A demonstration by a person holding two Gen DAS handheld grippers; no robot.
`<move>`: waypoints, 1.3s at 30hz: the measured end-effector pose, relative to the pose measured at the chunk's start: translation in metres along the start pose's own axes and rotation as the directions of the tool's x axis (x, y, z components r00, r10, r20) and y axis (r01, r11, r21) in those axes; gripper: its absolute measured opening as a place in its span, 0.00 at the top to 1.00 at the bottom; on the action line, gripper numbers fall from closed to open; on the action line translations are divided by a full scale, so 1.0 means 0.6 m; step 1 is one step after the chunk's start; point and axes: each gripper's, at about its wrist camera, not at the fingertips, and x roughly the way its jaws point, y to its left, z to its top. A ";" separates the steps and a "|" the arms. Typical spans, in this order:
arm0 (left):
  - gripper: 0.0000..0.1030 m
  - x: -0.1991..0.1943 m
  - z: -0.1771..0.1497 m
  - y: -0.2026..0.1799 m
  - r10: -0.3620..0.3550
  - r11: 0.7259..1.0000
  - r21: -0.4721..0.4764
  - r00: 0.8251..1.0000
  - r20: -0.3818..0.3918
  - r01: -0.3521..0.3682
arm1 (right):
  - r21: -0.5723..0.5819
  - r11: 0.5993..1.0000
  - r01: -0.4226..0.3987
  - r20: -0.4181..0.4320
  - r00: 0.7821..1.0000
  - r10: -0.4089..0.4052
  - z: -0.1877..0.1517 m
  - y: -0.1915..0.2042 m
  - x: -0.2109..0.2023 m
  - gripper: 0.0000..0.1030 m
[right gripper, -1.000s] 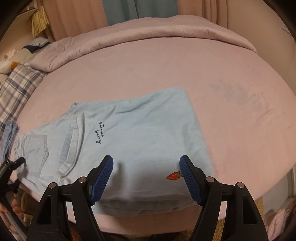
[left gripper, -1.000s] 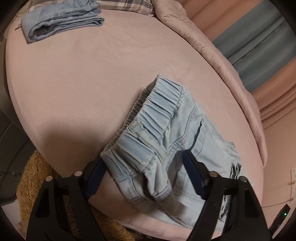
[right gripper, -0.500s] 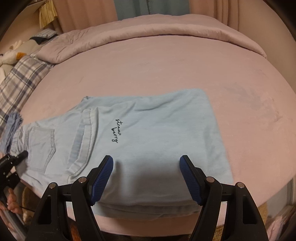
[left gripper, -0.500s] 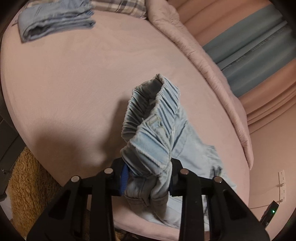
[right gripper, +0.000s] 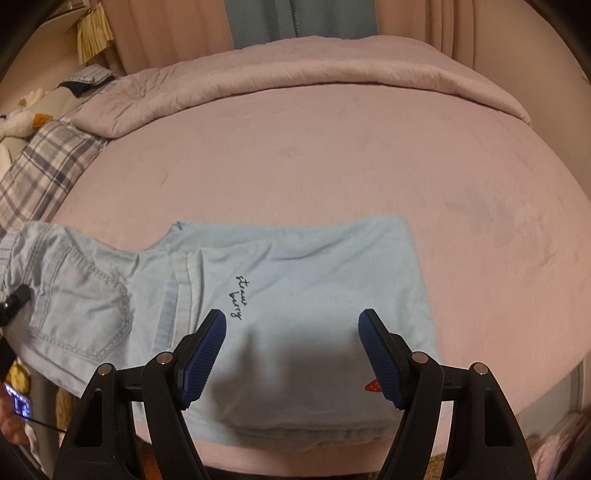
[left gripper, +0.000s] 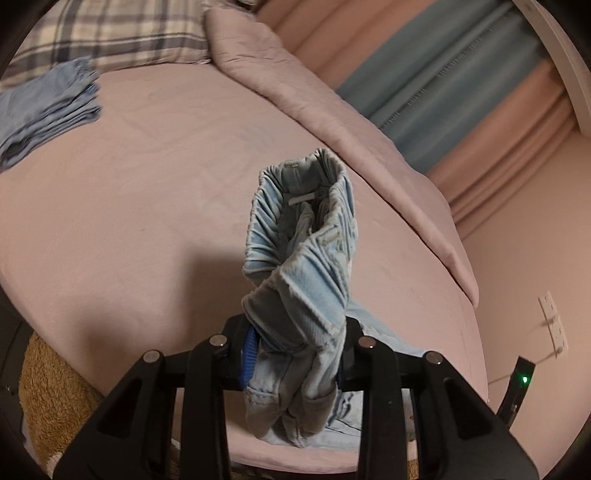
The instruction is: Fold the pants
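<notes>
A wide pink bed (right gripper: 332,155) fills both views, its quilt (right gripper: 295,70) rolled back along the top of the right wrist frame, pink and grey-blue curtains (left gripper: 461,85) hanging in the upper right of the left wrist frame. A plaid pillow (left gripper: 122,33) sits in the upper left there, with a folded stack of blue clothes (left gripper: 48,107) just below it. A fuzzy tan rug (left gripper: 51,398) peeks out at the lower left.

The light blue pants (right gripper: 288,295) lie folded near the bottom edge of the bed in the right wrist view, legs flat in the centre and the waist end rising off the bed at the left edge of the frame. The left gripper (left gripper: 295,354) is clamped on the bunched elastic waistband (left gripper: 306,236), which stands up in the middle of its frame. The right gripper (right gripper: 291,354) hovers with its jaws spread wide over the folded legs, gripping nothing.

A second ago the waistband lay flat on the bed between wide-open left jaws; they have since closed on it and the waist end is now lifted clear of the bed. The right gripper's jaws stand as wide as before.
</notes>
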 end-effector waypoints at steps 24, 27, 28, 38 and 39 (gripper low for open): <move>0.70 0.078 -0.031 -0.129 -0.078 0.979 0.176 0.987 -0.143 0.103 | 0.105 0.994 -0.011 0.002 1.000 0.011 0.001 -0.050 -0.013 0.29; 0.70 0.094 -0.040 -0.140 -0.080 0.975 0.191 0.982 -0.174 0.114 | 0.121 0.993 -0.006 0.001 1.000 0.006 0.000 -0.056 -0.014 0.29; 0.70 0.100 -0.041 -0.143 -0.079 0.974 0.197 0.980 -0.181 0.114 | 0.127 0.992 -0.007 0.000 1.000 0.007 0.000 -0.059 -0.014 0.29; 0.70 0.167 -0.071 -0.171 -0.055 0.965 0.234 0.959 -0.277 0.123 | 0.154 0.988 0.017 -0.013 1.000 -0.015 -0.002 -0.080 -0.012 0.29; 0.70 0.173 -0.074 -0.172 -0.053 0.964 0.234 0.956 -0.288 0.124 | 0.157 0.987 0.019 -0.015 1.000 -0.017 -0.002 -0.080 -0.012 0.29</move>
